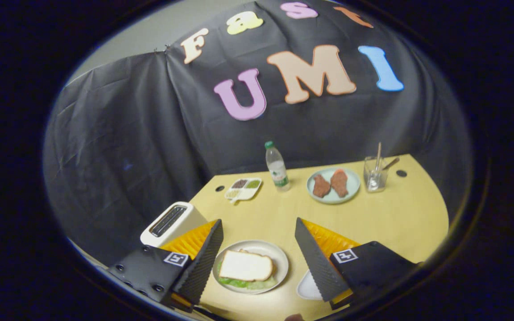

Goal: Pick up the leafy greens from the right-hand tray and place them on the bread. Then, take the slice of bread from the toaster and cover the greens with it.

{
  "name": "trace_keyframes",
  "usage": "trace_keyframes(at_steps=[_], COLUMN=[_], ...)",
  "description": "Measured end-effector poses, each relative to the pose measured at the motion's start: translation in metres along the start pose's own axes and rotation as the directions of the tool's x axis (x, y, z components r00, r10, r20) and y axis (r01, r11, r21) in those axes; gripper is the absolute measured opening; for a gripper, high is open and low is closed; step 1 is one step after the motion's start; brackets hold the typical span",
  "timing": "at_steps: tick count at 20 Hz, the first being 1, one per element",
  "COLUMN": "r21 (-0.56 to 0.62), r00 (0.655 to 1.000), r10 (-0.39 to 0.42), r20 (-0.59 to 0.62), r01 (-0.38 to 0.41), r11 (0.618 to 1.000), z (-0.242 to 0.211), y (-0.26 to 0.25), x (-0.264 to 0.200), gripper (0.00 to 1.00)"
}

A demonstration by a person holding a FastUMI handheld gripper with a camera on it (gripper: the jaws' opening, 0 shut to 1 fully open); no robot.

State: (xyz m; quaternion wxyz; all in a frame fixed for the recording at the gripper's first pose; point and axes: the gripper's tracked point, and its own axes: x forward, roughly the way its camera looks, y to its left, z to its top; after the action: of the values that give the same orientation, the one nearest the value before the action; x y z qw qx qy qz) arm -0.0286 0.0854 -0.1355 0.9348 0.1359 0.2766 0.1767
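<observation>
A white round plate (279, 263) lies on the yellow table between my two fingers. On it a slice of white bread (246, 265) lies flat over leafy greens (243, 282), whose green edges stick out at the near side. My gripper (257, 254) hangs above the plate, open, with nothing between its fingers. A white toaster (173, 223) stands just beyond the left finger, and its slots look dark. Part of a white tray (307, 287) peeks out beside the right finger, mostly hidden by it.
Farther back on the table stand a clear water bottle (277, 167), a pale plate with two brown meat pieces (333, 185), a glass with sticks in it (375, 174) and a small divided dish (243, 188). Black cloth closes the booth behind.
</observation>
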Motion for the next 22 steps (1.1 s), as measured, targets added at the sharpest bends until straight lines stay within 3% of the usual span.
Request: trace_keyframes(at_steps=[5, 13, 22], r21=[-0.078, -0.12, -0.05], r00=[0.98, 0.863, 0.784], r10=[-0.081, -0.286, -0.381], r20=[0.183, 0.417, 0.49], r01=[0.097, 0.364, 0.462], r11=[0.992, 0.924, 0.885], z=[0.056, 0.097, 0.121], y=[-0.013, -0.055, -0.084], x=[-0.029, -0.078, -0.104], gripper=[1.0, 1.0, 1.0])
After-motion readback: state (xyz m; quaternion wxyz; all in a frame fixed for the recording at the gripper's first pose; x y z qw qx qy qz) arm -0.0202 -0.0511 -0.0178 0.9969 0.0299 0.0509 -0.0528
